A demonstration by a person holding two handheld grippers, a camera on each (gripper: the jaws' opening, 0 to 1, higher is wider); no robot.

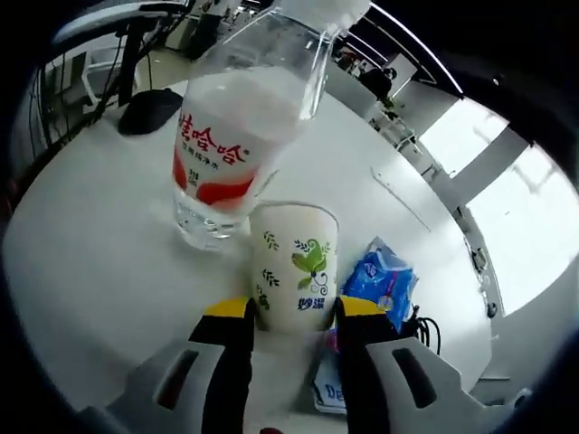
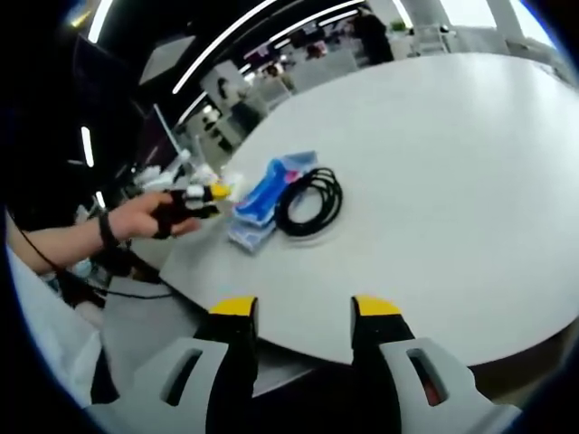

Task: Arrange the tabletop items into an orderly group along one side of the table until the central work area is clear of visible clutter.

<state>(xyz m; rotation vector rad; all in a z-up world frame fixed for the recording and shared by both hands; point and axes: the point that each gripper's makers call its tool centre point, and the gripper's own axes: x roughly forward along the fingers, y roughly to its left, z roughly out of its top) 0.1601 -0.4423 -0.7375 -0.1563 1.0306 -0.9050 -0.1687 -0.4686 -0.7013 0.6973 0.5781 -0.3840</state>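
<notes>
1. Left tongs: clenched on the paper cup, one yellow-tipped jaw on each side of its base, cup upright on the white surface.
2. Right tongs: released, jaws apart over the surface edge, gripping nothing.
3. Left gripper view: a water bottle stands just behind the cup at 11 o'clock; a blue packet lies at 3 o'clock.
4. Right gripper view: a hand holds the left tongs at 9 o'clock, beside the blue packet and a coiled black cable.
</notes>
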